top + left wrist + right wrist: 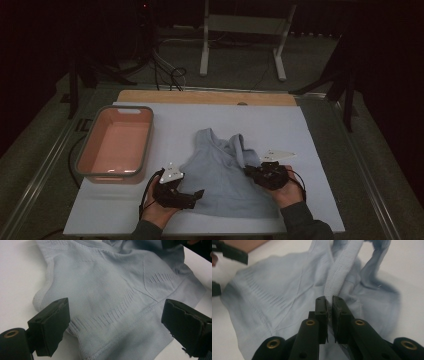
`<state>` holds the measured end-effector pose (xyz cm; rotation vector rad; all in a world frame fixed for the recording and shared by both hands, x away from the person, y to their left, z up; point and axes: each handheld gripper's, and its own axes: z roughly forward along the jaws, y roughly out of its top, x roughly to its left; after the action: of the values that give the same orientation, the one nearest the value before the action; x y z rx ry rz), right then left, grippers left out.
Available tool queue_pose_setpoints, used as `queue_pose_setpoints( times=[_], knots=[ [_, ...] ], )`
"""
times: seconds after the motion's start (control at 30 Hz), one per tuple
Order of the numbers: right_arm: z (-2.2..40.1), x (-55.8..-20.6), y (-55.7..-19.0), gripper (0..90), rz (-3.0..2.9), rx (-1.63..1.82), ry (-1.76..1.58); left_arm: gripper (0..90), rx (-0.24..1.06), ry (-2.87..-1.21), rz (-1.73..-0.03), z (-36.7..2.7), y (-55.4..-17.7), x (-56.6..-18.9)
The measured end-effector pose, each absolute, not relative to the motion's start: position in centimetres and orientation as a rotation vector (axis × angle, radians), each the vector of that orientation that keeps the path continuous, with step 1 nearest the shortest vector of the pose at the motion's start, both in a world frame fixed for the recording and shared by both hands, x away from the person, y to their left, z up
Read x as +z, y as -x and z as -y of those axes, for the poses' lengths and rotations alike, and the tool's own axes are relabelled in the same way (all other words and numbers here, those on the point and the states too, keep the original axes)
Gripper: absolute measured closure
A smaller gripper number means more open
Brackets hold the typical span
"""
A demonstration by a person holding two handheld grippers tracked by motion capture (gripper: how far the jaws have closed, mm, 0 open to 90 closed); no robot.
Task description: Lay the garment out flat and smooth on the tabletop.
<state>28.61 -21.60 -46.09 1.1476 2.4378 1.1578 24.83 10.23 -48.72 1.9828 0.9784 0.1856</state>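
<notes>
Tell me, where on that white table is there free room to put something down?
The white mat is bare along its far edge and right side, beyond the pale blue top. The pink tub is also empty. It is crowded near the front, where the left gripper and right gripper flank the top.

The garment (225, 172) lies on the table (310, 145), right of the bin (116, 145).
</notes>
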Motion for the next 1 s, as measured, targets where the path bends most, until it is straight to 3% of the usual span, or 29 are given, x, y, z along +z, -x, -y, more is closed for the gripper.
queue_pose_setpoints(
  times=[0.43, 1.0],
  knots=[
    [19.8, -47.8, -27.8, 84.8, -2.542, 1.029, -1.066, 15.1, 0.215, -1.927, -0.986, -10.5, -25.7, -47.0],
    [19.4, -48.4, -27.5, 85.2, -2.571, 0.991, -1.019, 18.3, 0.239, -2.009, -0.976, -4.9, -30.6, -45.5]
  ],
)
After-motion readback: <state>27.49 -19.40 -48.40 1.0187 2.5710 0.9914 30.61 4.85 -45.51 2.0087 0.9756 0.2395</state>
